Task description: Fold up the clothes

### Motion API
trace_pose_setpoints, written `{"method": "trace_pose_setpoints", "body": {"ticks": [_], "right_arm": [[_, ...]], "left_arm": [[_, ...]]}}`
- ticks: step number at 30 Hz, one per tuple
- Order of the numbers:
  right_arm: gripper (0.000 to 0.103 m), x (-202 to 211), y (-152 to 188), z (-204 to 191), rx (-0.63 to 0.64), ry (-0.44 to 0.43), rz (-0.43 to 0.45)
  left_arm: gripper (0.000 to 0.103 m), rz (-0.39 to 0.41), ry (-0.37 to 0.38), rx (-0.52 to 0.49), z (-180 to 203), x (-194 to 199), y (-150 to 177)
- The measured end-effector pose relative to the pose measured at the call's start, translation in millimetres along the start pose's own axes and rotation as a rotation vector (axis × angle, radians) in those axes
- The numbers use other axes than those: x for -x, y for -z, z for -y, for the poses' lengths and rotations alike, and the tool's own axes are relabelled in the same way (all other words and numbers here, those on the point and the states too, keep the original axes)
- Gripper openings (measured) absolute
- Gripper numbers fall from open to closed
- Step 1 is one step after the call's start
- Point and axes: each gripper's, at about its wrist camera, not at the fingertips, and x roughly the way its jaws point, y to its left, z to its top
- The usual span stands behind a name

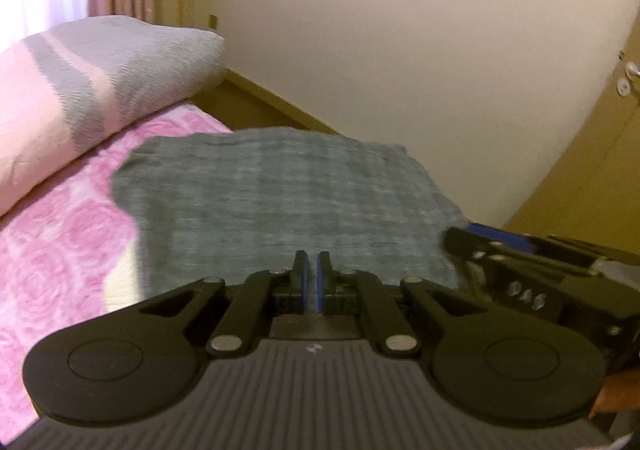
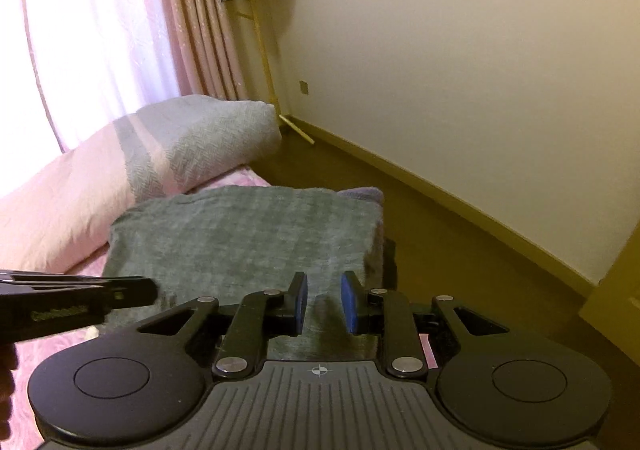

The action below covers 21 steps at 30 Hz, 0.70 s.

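Since the grey garment (image 1: 280,205) lies flat on the pink bedspread (image 1: 60,242) near the bed's edge, the next fold wants both near corners lifted evenly. The left gripper (image 1: 311,270) is pinched nearly shut on nothing visible; the right gripper (image 2: 324,300) stands partly open, empty (cloth lies beyond its fingers). Grip a single layer, keeping edges aligned.

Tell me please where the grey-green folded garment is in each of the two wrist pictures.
Left wrist view: garment in the centre, on the pink floral bedcover, just beyond the gripper.
Right wrist view: garment centre-left, at the bed's edge beside the floor.
Shared landmark: the pink-and-grey pillow, up-left of the garment in both.
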Motion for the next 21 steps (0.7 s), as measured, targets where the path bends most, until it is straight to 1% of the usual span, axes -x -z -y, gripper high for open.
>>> {"method": "trace_pose_setpoints", "body": {"ticks": [3, 5, 7, 8, 10, 11, 13, 16, 17, 19, 21], "right_arm": [[0.023, -13, 13, -6, 0.042, 0.016, -0.040], [0.023, -29, 22, -9, 0.077, 0.038, -0.081], [0.023, -33, 22, -8, 0.087, 0.039, -0.095], [0.023, -34, 20, -8, 0.090, 0.038, -0.099], [0.023, -32, 15, -5, 0.080, 0.031, -0.106], [0.023, -27, 10, -1, 0.059, 0.026, -0.108], [0.023, -19, 1, 3, 0.022, 0.023, -0.066], [0.023, -16, -10, 5, 0.019, 0.033, 0.007], [0.023, -21, -11, 8, 0.018, 0.036, 0.005], [0.023, -39, -8, 14, 0.019, 0.041, -0.029], [0.023, -57, -5, 23, 0.005, 0.045, -0.064]], "left_arm": [[0.002, -0.049, -0.033, -0.036, 5, -22, 13], [0.003, -0.053, -0.039, -0.047, 6, -24, 14], [0.002, -0.055, -0.043, -0.057, 8, -24, 11], [0.001, -0.052, -0.043, -0.055, 8, -22, 10], [0.001, -0.021, -0.036, -0.018, 2, -11, 2], [0.001, 0.002, -0.038, -0.008, -2, -7, -1], [0.001, 0.049, -0.060, 0.005, -10, 1, -8], [0.001, 0.067, -0.112, 0.039, -29, -2, -15], [0.001, 0.065, -0.131, 0.047, -36, -7, -15], [0.001, 0.055, -0.170, 0.063, -52, -18, -16], [0.001, 0.037, -0.199, 0.102, -71, -24, -17]]}}
